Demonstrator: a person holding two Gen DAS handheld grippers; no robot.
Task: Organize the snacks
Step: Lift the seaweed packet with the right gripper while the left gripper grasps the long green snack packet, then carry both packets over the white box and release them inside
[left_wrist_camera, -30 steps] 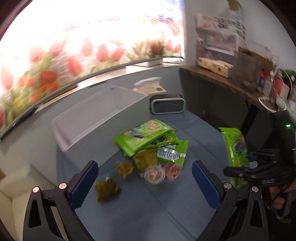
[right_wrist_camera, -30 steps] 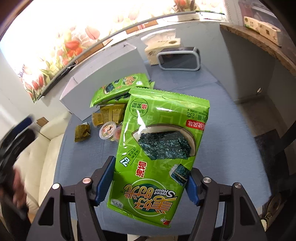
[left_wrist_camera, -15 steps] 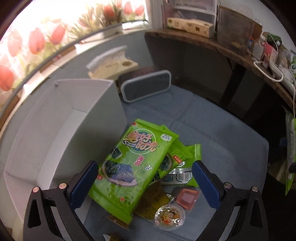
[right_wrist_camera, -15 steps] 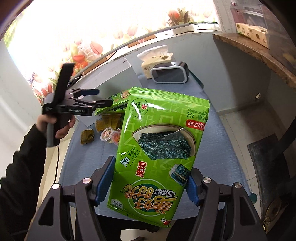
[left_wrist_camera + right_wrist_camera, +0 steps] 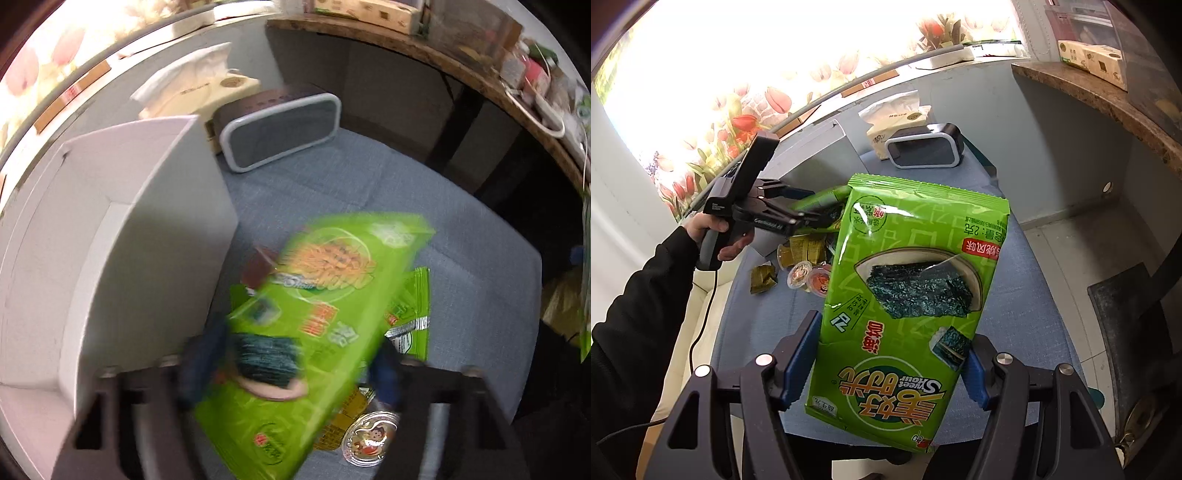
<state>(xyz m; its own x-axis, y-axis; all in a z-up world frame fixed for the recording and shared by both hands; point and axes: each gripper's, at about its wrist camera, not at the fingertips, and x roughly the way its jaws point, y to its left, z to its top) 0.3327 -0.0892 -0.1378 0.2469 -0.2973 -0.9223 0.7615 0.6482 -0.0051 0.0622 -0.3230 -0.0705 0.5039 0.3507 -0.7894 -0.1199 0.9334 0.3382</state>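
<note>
The blue-grey cloth-covered table (image 5: 1027, 280) was half hidden behind the glossy green seaweed snack bag (image 5: 912, 310), which the right gripper (image 5: 890, 369) clamped at both side edges, jaws about half apart; its long axis ran from six to twelve o'clock, print upside down. At nine o'clock the open white cardboard box (image 5: 122, 236) was cut off by the frame. The left gripper (image 5: 291, 373) was blurred, its jaws closing on a second green seaweed bag (image 5: 317, 332), tilted toward one o'clock; contact was hard to make out.
</note>
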